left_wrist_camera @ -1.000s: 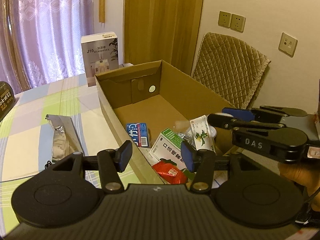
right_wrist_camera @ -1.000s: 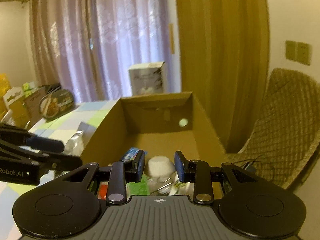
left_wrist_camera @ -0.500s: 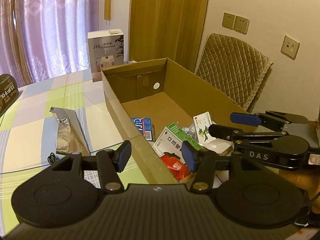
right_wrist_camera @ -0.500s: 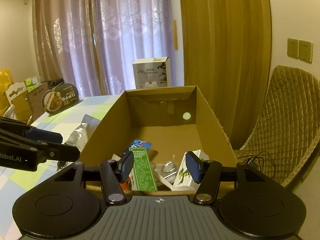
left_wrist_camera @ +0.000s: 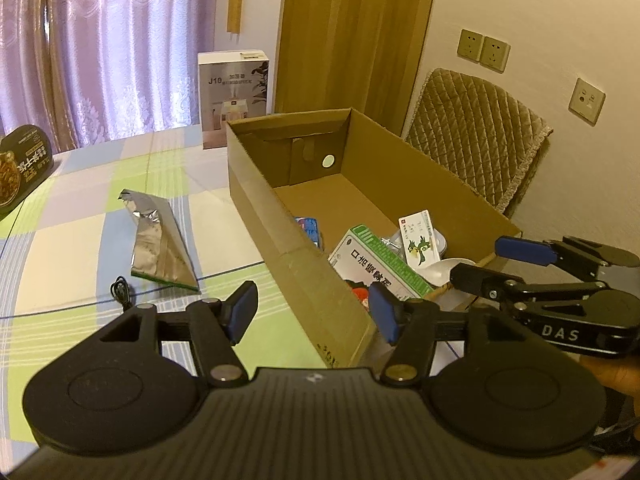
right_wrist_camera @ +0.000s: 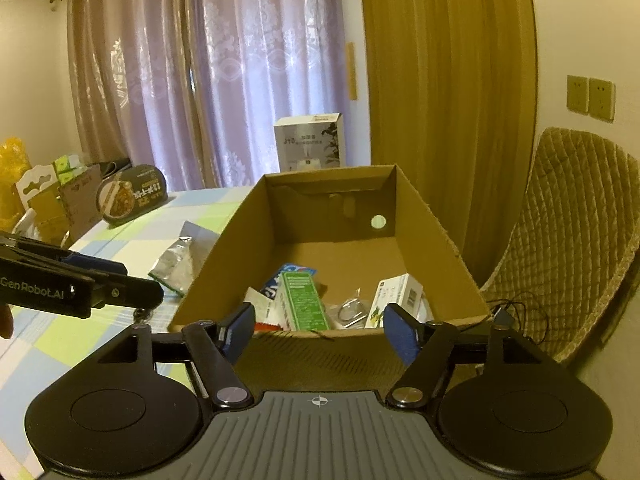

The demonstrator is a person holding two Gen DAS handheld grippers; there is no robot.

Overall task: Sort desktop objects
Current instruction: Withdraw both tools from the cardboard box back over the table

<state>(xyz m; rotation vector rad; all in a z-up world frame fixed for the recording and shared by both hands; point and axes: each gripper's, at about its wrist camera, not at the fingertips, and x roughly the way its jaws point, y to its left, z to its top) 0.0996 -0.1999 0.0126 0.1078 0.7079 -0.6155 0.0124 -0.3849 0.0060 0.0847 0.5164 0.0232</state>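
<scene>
An open cardboard box (left_wrist_camera: 256,192) (right_wrist_camera: 224,264) stands on the checked tablecloth. Inside lie a green-and-white medicine box (left_wrist_camera: 380,264) (right_wrist_camera: 304,300), a small white box with a bird print (left_wrist_camera: 420,236) (right_wrist_camera: 396,300), a blue packet (left_wrist_camera: 308,228) and a red packet (left_wrist_camera: 360,292). A silver foil pouch (left_wrist_camera: 160,240) (right_wrist_camera: 176,264) lies on the table left of the box. My left gripper (left_wrist_camera: 314,314) (right_wrist_camera: 140,280) is open and empty above the box's near left wall. My right gripper (right_wrist_camera: 320,330) (left_wrist_camera: 474,259) is open and empty, just behind the near wall.
A white humidifier carton (left_wrist_camera: 234,96) (right_wrist_camera: 310,142) stands behind the box. A round black food tub (right_wrist_camera: 132,196) and paper packages sit at the far left. A thin black cable (left_wrist_camera: 120,292) lies near the pouch. A quilted chair (right_wrist_camera: 580,232) stands right of the box.
The right gripper has drawn back out of the box and its jaws have spread wider. The left gripper has also pulled back and up; the box contents now sit further from both.
</scene>
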